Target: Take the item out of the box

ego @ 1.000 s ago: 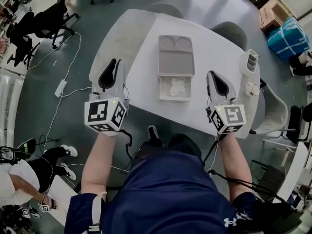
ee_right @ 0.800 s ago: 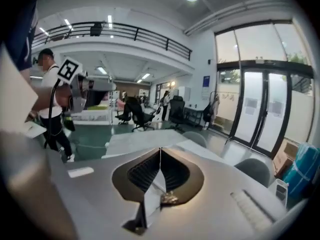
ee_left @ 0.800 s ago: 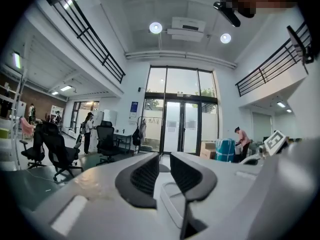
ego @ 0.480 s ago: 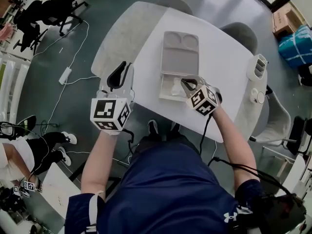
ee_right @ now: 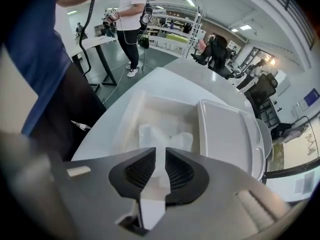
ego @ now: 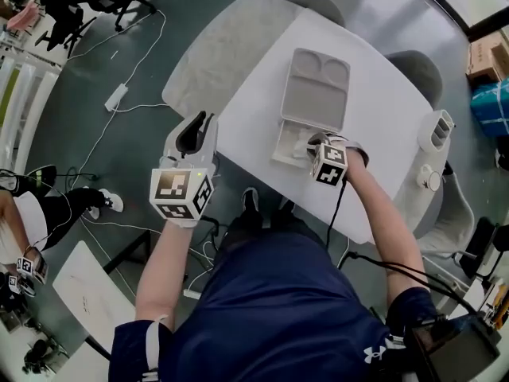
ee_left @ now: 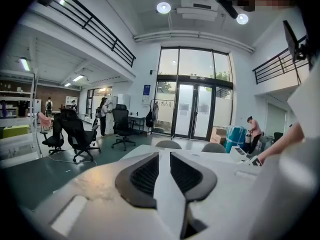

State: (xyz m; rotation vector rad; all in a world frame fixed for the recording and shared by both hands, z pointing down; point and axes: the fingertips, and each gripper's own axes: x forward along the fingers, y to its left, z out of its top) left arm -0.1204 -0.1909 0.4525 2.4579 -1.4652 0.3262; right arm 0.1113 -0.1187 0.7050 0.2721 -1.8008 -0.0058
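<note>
Now your right gripper (ego: 312,141) points down over the box (ego: 279,148) so its fingers, just opening to a narrow gap, can straddle the white item (ee_right: 167,133) lying inside, not yet gripped. Left gripper (ego: 196,126) hangs beside the worktop (ego: 374,134), fingers narrowly apart, empty.

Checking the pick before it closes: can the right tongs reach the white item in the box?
Probably yes. The right tongs, their jaws just having been opening, point down over the open box; the crumpled white item shows in their gap, uncovered and not yet pinched.
</note>
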